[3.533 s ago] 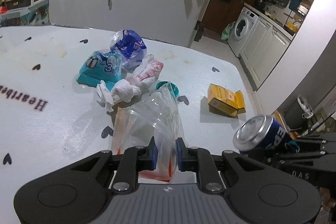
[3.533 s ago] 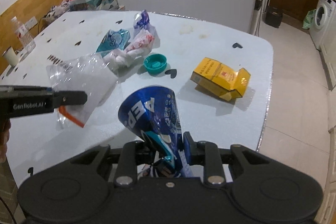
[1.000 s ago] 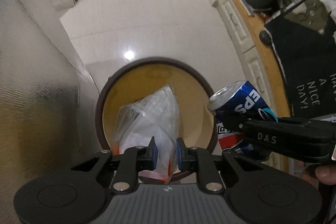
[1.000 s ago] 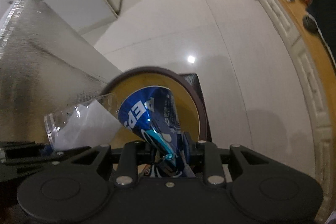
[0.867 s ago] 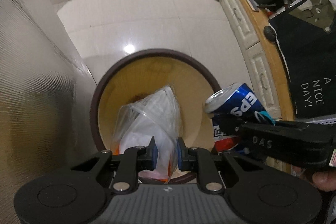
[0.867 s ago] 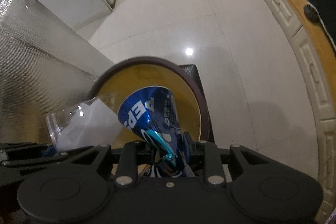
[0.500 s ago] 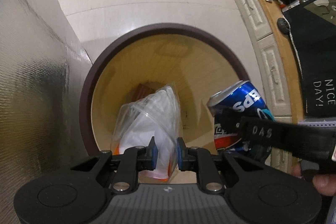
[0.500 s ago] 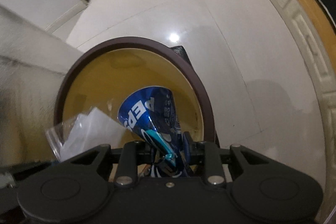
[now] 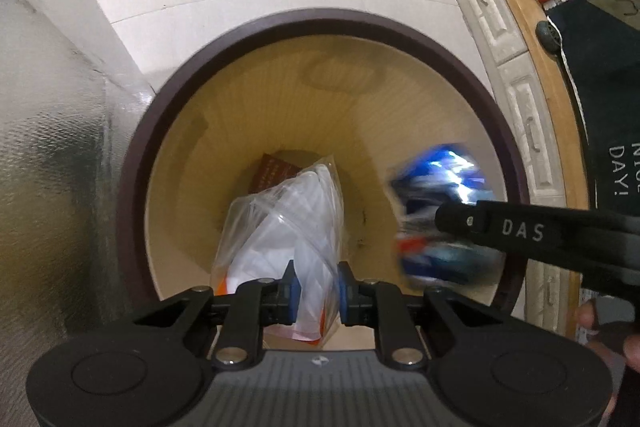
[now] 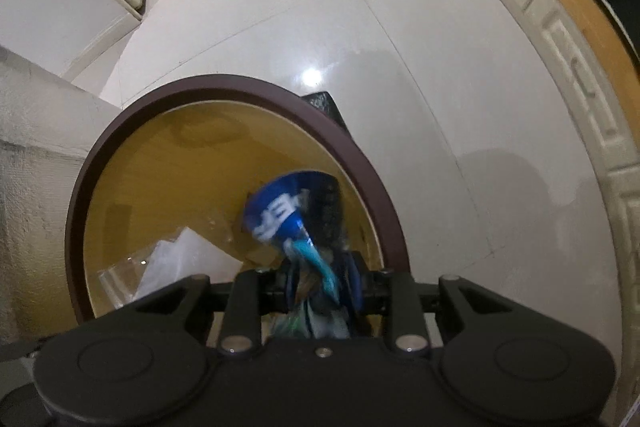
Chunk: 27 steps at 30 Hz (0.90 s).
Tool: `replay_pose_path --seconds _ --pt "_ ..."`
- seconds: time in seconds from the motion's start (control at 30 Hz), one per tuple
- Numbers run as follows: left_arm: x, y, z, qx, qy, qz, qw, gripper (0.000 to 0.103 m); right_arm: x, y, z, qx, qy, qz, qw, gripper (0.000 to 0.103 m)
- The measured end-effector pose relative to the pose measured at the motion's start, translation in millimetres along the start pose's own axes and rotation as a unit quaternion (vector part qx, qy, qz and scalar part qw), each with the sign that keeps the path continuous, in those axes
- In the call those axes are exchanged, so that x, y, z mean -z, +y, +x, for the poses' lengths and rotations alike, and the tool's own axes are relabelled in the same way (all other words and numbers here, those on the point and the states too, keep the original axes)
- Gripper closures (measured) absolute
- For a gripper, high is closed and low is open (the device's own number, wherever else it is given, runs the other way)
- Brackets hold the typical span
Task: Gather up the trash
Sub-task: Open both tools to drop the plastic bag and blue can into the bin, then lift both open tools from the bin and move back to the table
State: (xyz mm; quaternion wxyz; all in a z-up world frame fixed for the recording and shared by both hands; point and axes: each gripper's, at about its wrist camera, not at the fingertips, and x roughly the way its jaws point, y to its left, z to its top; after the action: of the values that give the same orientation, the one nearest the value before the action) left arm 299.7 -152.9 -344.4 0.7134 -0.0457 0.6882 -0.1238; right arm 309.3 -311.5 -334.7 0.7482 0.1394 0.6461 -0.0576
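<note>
The left gripper (image 9: 314, 287) pinched a clear plastic bag (image 9: 288, 227) over the bin (image 9: 320, 17), inside its dark rim. Rightward, the right gripper (image 10: 320, 289) narrowly gripped a blurred blue can (image 10: 292, 211) near the rim; open floor (image 10: 400, 47) lay beyond.

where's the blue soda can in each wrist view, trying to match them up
Left wrist: blue soda can, blurred, right of centre, over the bin's right side by the right gripper.
Right wrist: blue soda can, lower centre, just above that gripper's fingers.
Shared landmark: the bin's dark brown rim.
</note>
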Motion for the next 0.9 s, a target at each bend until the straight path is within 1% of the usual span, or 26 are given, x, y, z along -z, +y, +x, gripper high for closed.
replay_pose_path --seconds 0.03,0.07,0.1,0.2,0.23,0.27,0.3,0.33,0.37,0.4,0.47,0.53,0.6,0.63,0.7,0.73,0.8,0.83,0.9 --pt "0 0 2 -0.002 0.001 0.002 1.0000 0.084 1 1 1 -0.001 0.001 -0.004 1.000 0.072" --pt "1 0 4 -0.003 0.000 0.003 1.0000 0.084 1 1 1 -0.004 0.002 -0.008 1.000 0.068" --pt "1 0 5 -0.002 -0.001 0.003 1.0000 0.084 2 1 1 -0.008 0.002 -0.011 1.000 0.066" --pt "0 0 5 -0.002 -0.008 0.004 1.0000 0.083 4 1 -4 -0.010 -0.003 -0.021 1.000 0.066" --pt "-1 -1 4 -0.002 -0.011 0.005 0.9999 0.081 5 0 -6 -0.011 -0.005 -0.023 1.000 0.066" --pt "0 -1 1 -0.001 -0.014 0.007 0.9999 0.069 6 0 -8 -0.013 -0.007 -0.023 1.000 0.066" --pt "-1 -1 0 -0.001 -0.015 0.008 0.9998 0.061 6 -2 -10 -0.015 -0.009 -0.023 1.000 0.066" --pt "-2 -2 -2 -0.002 -0.015 0.010 0.9998 0.047 5 -3 -13 -0.017 -0.011 -0.024 1.000 0.066" --pt "-4 -2 -3 -0.006 -0.014 0.014 0.9998 0.043 5 -2 -15 -0.017 -0.013 -0.027 0.999 0.062" --pt "-4 -4 -5 -0.009 -0.015 0.018 0.9997 0.043 6 0 -17 -0.019 -0.015 -0.033 0.999 0.058" --pt "-5 -6 -9 -0.014 -0.014 0.026 0.9995 0.037 5 2 -19 -0.022 -0.017 -0.045 0.999 0.054" --pt "-4 -8 -15 -0.020 -0.015 0.034 0.9991 0.034 5 2 -23 -0.027 -0.017 -0.050 0.998 0.053" --pt "-3 -9 -20 -0.023 -0.014 0.040 0.9988 0.032 6 2 -29 -0.031 -0.019 -0.058 0.998 0.047" --pt "-2 -10 -22 -0.025 -0.014 0.041 0.9987 0.029 7 2 -32 -0.034 -0.019 -0.062 0.997 0.045" --pt "0 -11 -28 -0.026 -0.015 0.043 0.9986 0.026 8 0 -37 -0.045 -0.017 -0.067 0.997 0.041" --pt "1 -11 -32 -0.028 -0.016 0.043 0.9985 0.024 8 -1 -41 -0.050 -0.017 -0.071 0.996 0.039" --pt "5 -10 -40 -0.031 -0.017 0.041 0.9985 0.018 9 -2 -49 -0.052 -0.021 -0.080 0.995 0.032" --pt "7 -9 -44 -0.032 -0.016 0.039 0.9986 0.015 9 -3 -54 -0.054 -0.023 -0.084 0.995 0.031" --pt "11 -7 -54 -0.032 -0.018 0.036 0.9987 0.012 10 -6 -63 -0.066 -0.022 -0.086 0.994 0.025"
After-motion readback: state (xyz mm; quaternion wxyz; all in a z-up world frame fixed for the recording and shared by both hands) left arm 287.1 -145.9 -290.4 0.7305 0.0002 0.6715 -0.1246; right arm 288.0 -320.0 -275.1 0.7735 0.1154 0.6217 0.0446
